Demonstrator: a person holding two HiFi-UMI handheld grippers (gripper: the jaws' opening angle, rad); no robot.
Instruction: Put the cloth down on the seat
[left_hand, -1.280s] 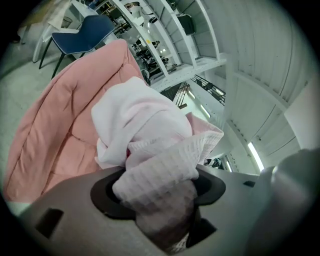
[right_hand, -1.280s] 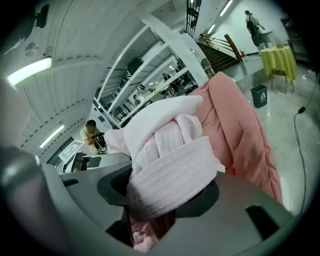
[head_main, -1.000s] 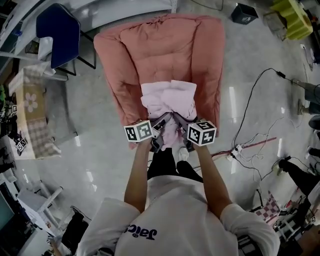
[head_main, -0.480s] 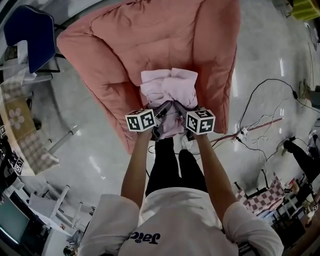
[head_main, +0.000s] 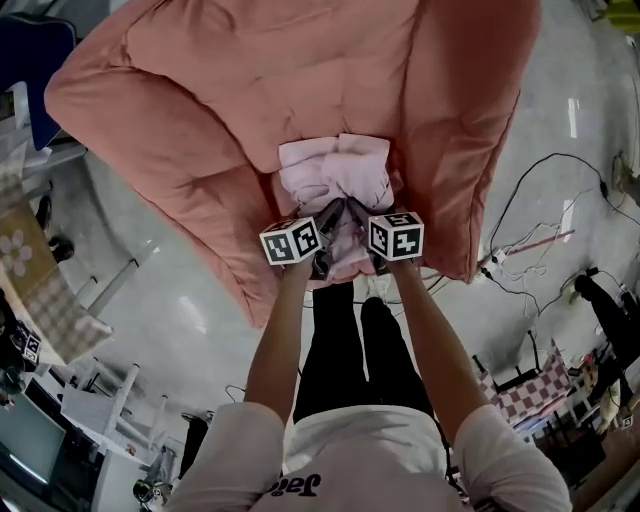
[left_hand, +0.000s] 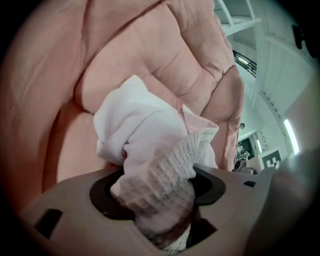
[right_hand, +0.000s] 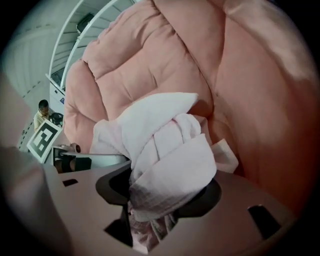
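Note:
A bunched pale pink and white cloth hangs between my two grippers over the front of a salmon-pink padded armchair's seat. My left gripper is shut on the cloth's near left part; in the left gripper view the waffle-textured cloth fills the gap between the jaws. My right gripper grips the near right part, and its jaws are opening with the cloth still wedged between them. The fingertips are hidden by fabric. Whether the cloth's far end rests on the cushion I cannot tell.
The armchair's thick armrests rise on both sides of the seat. A blue chair stands at the far left. Cables trail over the shiny floor at the right. A checked surface stands at the left.
The armchair has grown larger and closer in the head view. Both grippers, still side by side with the cloth, have moved forward over the seat's front.

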